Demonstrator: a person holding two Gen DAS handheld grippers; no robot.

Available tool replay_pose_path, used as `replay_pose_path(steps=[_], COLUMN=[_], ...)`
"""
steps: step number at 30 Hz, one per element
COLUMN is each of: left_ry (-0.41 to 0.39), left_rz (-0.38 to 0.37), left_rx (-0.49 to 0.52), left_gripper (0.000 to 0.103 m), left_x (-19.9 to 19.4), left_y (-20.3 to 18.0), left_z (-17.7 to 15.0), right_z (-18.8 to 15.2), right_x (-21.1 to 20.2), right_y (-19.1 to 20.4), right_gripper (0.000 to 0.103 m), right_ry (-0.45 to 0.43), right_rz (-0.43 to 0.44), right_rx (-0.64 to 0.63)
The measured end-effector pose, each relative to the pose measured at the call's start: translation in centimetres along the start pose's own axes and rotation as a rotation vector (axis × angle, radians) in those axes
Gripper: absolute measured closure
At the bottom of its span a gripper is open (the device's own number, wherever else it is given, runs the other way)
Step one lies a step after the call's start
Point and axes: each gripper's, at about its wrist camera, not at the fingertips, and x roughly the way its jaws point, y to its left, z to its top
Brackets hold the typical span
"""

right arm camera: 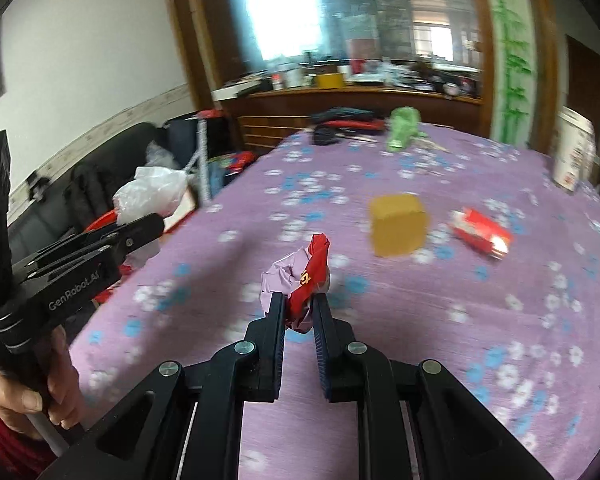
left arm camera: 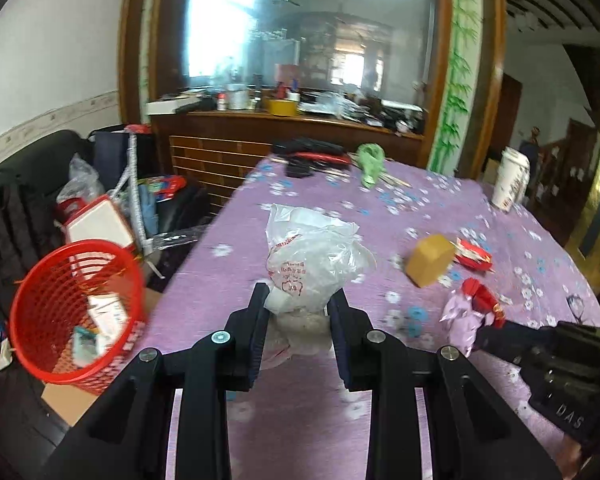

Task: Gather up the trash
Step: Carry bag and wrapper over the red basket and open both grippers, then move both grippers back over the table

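My left gripper (left arm camera: 300,300) is shut on a crumpled white plastic bag (left arm camera: 314,256) with red print, held above the purple flowered tablecloth (left arm camera: 300,420). The right gripper (right arm camera: 298,306) is shut on a crumpled pink and red wrapper (right arm camera: 300,276); the same wrapper (left arm camera: 470,312) shows at the right of the left wrist view. A red mesh waste basket (left arm camera: 72,312) with some rubbish inside stands on the floor to the left of the table. On the cloth lie a tan cardboard box (right arm camera: 398,224) and a red packet (right arm camera: 482,232).
A green bag (left arm camera: 370,164), dark items (left arm camera: 308,154) and a tall white paper cup (left arm camera: 510,178) sit at the table's far side. A black sofa with bags and boxes (left arm camera: 96,216) crowds the left. A hand (right arm camera: 32,392) grips the left tool's handle.
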Motion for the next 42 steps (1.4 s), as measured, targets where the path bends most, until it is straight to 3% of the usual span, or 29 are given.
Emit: replay_pose_path(steps=[15, 24, 25, 26, 27, 29, 33, 36, 42], left_ry=[-0.006, 0.008, 0.013, 0.015, 0.018, 0.014, 0.012, 0.018, 0.042], left_rz=[0.196, 0.242, 0.245, 0.241, 0.233, 0.229, 0.233, 0.189, 0.117], left_rx=[-0.228, -0.287, -0.294, -0.300, -0.307, -0.310, -0.279, -0.267, -0.142], left_gripper=[0.075, 0.072, 0.070, 0.064, 0.053, 0.043, 0.043, 0.043, 0.043], left_x=[-2.3, -1.2, -0.9, -0.9, -0.7, -0.7, -0.5, -0.4, 0.2], left_y=[19.2, 24.7, 25.0, 25.3, 25.5, 25.4, 24.4, 23.0, 16.3], left_z=[-0.4, -0.6, -0.6, -0.6, -0.6, -0.7, -0.7, -0.5, 0.0], right_z=[5.5, 7.5, 7.7, 7.8, 7.8, 7.6, 7.5, 6.9, 4.5], right_x=[7.5, 14.0, 14.8, 15.4, 15.8, 15.8, 14.4, 12.7, 8.6], right_y=[15.9, 21.7, 21.9, 21.9, 21.7, 20.6, 18.1, 15.5, 7.7], right_gripper=[0.088, 0.086, 0.081, 0.076, 0.075, 0.075, 0.075, 0.075, 0.075], right_ry=[0.088, 0.141, 0.150, 0.163, 0.171, 0.172, 0.149, 0.126, 0.097], right_rz=[0.222, 0.260, 0.269, 0.270, 0.272, 0.306, 0.295, 0.264, 0.185], right_rx=[-0.154, -0.178, -0.174, -0.166, -0.149, -0.115, -0.076, -0.069, -0.003])
